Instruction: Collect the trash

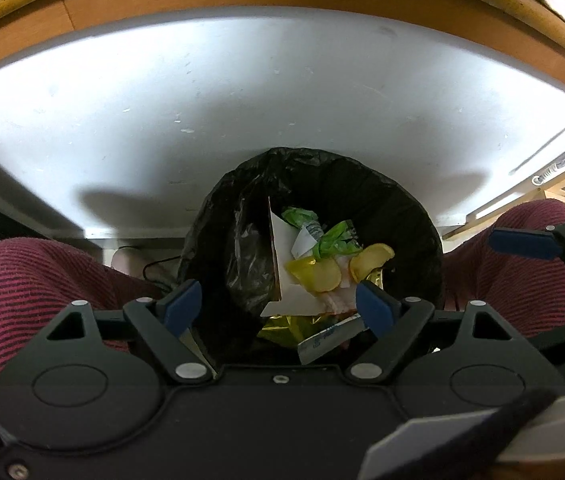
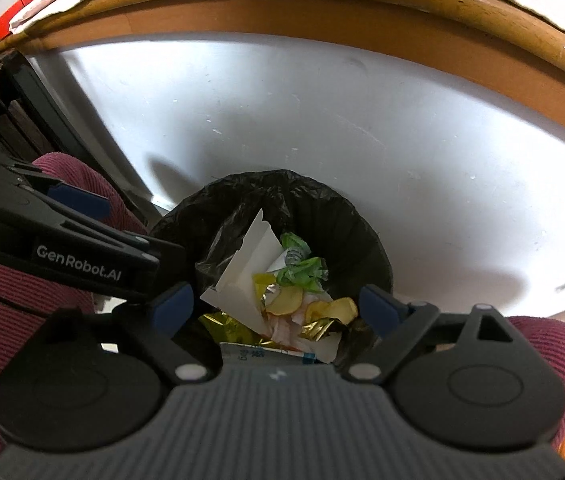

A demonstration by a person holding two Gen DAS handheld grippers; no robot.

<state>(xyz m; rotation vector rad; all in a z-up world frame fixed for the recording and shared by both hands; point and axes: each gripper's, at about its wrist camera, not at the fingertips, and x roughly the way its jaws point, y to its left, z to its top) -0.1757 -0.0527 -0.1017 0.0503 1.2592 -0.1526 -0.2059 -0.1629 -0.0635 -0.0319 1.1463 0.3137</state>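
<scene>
Both tools hang over the bin (image 1: 310, 184), jaws spread wide and empty: left tool (image 1: 278, 308), right tool (image 2: 278, 306). The trash (image 1: 322, 268) lies inside the bin's black bag.

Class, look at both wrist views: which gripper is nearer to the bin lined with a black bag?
Neither clearly. The left gripper and right gripper both hang open just above the bin, side by side, pointing down at the trash inside.
</scene>
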